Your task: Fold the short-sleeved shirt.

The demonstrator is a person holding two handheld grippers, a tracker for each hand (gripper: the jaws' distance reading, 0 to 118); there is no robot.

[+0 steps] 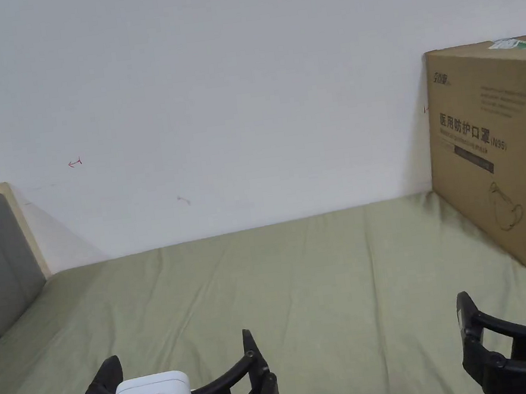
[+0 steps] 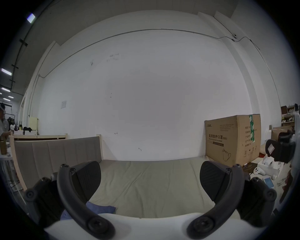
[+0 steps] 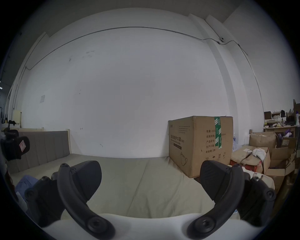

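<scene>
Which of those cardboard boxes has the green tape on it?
The big closed cardboard box standing on the green bed against the wall; the smaller boxes beside the bed lack green tape.

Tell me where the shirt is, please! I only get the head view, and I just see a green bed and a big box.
Observer: A blue cloth, probably the shirt, lies on the bed, low by the left tool.
Operator: Is the right tool grabbing it?
Observer: No. The right tool has both jaws wide apart, with nothing between them.
Operator: What's past the big box?
Observer: To the right of the big box sit smaller boxes, and a white cloth lies on one.
</scene>
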